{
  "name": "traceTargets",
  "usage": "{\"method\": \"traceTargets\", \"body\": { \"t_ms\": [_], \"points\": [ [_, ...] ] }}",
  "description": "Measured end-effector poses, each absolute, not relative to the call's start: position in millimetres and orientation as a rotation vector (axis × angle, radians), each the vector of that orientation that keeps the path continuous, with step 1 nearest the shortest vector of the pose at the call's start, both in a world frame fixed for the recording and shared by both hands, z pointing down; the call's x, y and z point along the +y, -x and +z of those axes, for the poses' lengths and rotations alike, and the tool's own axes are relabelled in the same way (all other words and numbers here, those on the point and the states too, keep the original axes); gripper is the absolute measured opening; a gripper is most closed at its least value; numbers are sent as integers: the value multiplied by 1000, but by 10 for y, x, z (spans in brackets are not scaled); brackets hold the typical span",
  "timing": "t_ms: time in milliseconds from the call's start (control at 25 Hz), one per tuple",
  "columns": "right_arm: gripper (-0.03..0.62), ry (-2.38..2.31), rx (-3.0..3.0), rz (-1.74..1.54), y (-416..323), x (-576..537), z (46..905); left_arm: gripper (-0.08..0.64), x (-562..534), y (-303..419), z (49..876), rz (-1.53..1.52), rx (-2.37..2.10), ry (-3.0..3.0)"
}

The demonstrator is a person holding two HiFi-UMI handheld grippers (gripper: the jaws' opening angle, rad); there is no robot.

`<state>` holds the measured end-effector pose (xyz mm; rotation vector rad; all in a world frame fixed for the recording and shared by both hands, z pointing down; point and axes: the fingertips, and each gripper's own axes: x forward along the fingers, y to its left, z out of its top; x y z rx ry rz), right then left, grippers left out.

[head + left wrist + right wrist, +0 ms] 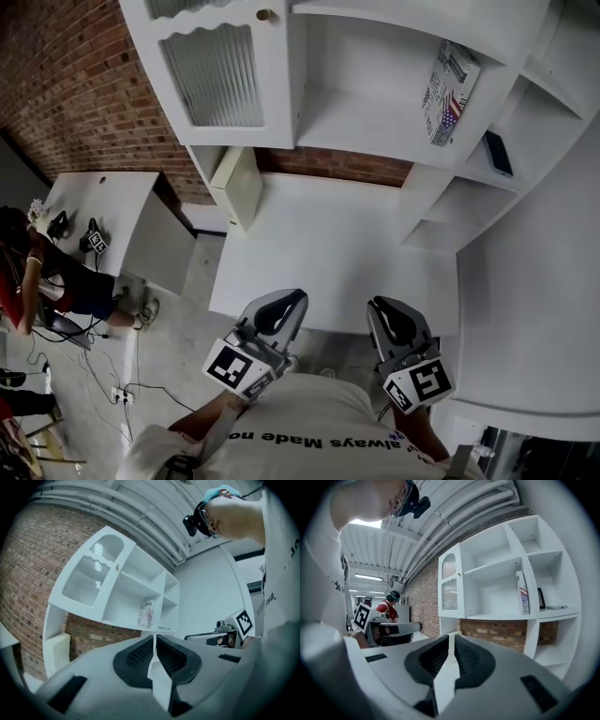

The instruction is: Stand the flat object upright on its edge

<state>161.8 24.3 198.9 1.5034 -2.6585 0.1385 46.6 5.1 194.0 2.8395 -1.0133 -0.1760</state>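
Left gripper (283, 307), right gripper (392, 317) clenched; ribbed black pads (139, 656). Flat printed box (448, 92) upright upper right, smooth white shelf (370, 124); brick wall (66, 84).

The white desk (319, 246) lay open up to the brick wall (337, 167). Above, shelf dividers (506, 86) narrowed the bays (a book (448, 94) stood in one); a ribbed door (216, 75) closed the left.
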Motion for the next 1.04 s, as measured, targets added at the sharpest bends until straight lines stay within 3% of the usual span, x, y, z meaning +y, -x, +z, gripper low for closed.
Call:
{"method": "traceTargets", "body": {
  "t_ms": [1040],
  "points": [
    [35,-1501,-2676,113,-1597,249,1921,28,82,-436,1980,-172,-1038,-2813]
  ]
}}
